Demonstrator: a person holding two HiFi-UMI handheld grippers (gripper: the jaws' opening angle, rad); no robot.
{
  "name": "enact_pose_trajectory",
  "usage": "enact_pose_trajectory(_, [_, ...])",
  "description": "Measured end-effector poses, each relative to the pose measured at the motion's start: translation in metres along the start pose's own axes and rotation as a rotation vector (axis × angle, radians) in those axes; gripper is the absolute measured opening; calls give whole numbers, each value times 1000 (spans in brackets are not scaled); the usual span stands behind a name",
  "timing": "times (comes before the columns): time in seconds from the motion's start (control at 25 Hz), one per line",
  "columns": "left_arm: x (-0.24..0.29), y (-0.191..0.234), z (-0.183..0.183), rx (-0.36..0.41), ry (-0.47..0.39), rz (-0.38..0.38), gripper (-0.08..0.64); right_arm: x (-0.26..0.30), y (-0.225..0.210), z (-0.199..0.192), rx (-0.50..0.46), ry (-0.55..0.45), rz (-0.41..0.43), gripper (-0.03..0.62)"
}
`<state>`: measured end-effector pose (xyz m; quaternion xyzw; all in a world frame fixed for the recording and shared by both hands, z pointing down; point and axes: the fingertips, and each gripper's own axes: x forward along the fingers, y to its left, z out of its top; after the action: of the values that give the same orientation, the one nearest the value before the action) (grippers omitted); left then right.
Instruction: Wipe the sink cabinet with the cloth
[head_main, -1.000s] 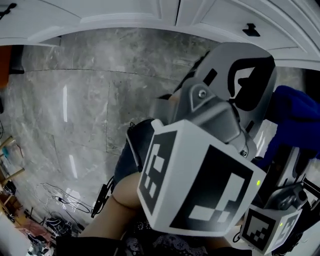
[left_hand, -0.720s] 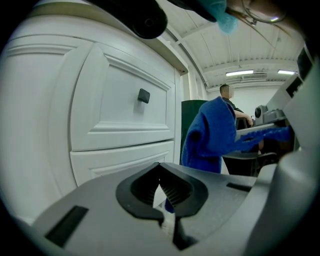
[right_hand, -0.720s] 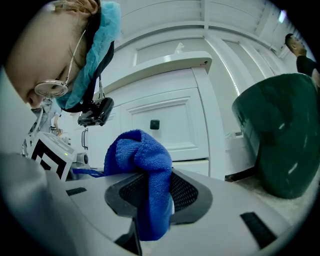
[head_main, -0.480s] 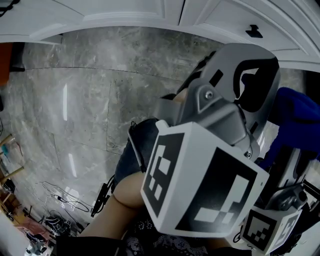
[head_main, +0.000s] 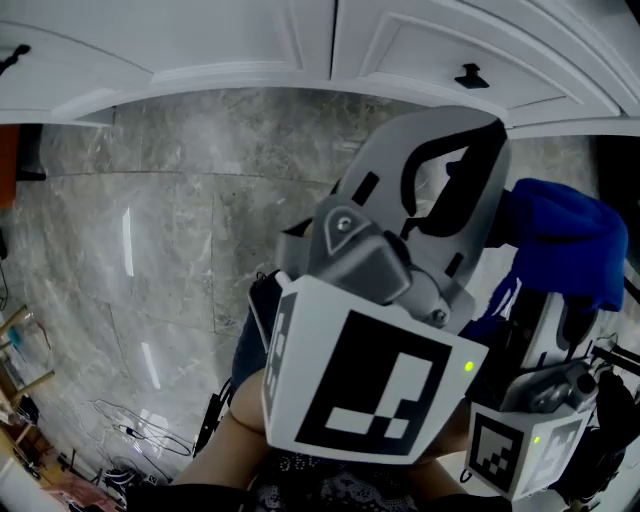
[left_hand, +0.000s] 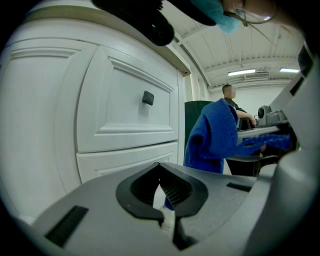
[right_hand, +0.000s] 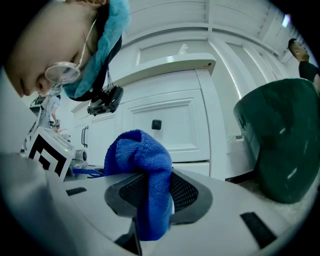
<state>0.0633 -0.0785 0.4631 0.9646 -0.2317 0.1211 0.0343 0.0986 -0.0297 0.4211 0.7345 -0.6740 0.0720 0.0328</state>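
Note:
The white sink cabinet (head_main: 250, 40) runs along the top of the head view, with a black knob (head_main: 470, 75) on one door. My left gripper (head_main: 455, 165) fills the middle, shut and empty, pointing towards the cabinet. Its own view shows a panelled door (left_hand: 120, 115) with the knob (left_hand: 147, 98) just ahead of the left gripper (left_hand: 159, 170). My right gripper (right_hand: 150, 187) is shut on the blue cloth (right_hand: 142, 165), which bunches up above the jaws. The blue cloth (head_main: 560, 235) hangs at the right, a short way from the cabinet front (right_hand: 170, 125).
Grey marble floor (head_main: 150, 250) lies below the cabinet, with cables (head_main: 130, 440) at the lower left. A dark green object (right_hand: 280, 140) stands right of the cabinet. A person (left_hand: 230, 100) stands in the background. My own leg (head_main: 240, 430) is under the grippers.
More of the cabinet front shows at the top of the head view. Both grippers have shifted left and up in that view, and the cloth sits higher, nearer the cabinet.

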Motion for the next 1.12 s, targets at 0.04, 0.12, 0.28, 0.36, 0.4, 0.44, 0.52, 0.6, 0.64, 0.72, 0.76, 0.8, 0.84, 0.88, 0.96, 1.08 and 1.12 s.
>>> enact_pose_trajectory(0.04, [-3, 4, -1, 12, 10, 14, 0, 0, 0, -1, -3, 2, -5, 115])
enact_pose_trajectory(0.12, [-7, 12, -3, 34, 23, 56, 0, -3, -4, -2, -18, 0, -34, 115])
enact_pose_trajectory(0.28, [-4, 19, -2, 74, 21, 100, 0, -2, -16, 6, -91, -64, -97, 115])
enact_pose_trajectory(0.36, [0, 17, 0, 99, 22, 78, 0, 3, -23, 6, -100, -86, -110, 115])
enact_pose_trajectory(0.4, [0, 16, 1, 110, 30, 69, 0, 4, -28, 4, -96, -76, -115, 115])
enact_pose_trajectory(0.44, [-1, 16, 3, 102, 41, 72, 0, 4, -34, 3, -87, -56, -126, 115])
enact_pose_trajectory(0.52, [-4, 19, 5, -13, 53, 128, 0, 1, -48, 0, -43, -6, -167, 115])
enact_pose_trajectory(0.6, [-1, 23, 7, -105, 78, 154, 0, 2, -55, 1, 39, 0, -217, 115])
enact_pose_trajectory(0.64, [4, 24, 14, -75, 81, 134, 0, 6, -54, 7, 70, -15, -235, 115])
enact_pose_trajectory(0.72, [9, 13, 35, 67, 82, 67, 0, 9, -54, 26, 81, -25, -239, 115])
enact_pose_trajectory(0.76, [8, 1, 43, 68, 73, 48, 0, 5, -56, 35, 86, -14, -234, 115])
enact_pose_trajectory(0.8, [7, -13, 50, 17, 57, 39, 0, -1, -59, 44, 101, -4, -232, 115])
enact_pose_trajectory(0.84, [5, -24, 57, -31, 48, 26, 0, -5, -62, 53, 117, -2, -234, 115])
enact_pose_trajectory(0.88, [4, -31, 66, -53, 44, 5, 0, -7, -65, 63, 131, -1, -236, 115])
enact_pose_trajectory(0.96, [-9, -40, 91, -24, 35, -34, 0, -18, -68, 83, 178, 18, -242, 115])
enact_pose_trajectory(1.08, [-44, -49, 133, -154, 58, 14, 0, -56, -72, 123, 267, 67, -264, 115])
enact_pose_trajectory(1.12, [-57, -51, 148, -205, 81, 36, 0, -68, -72, 139, 279, 82, -263, 115])
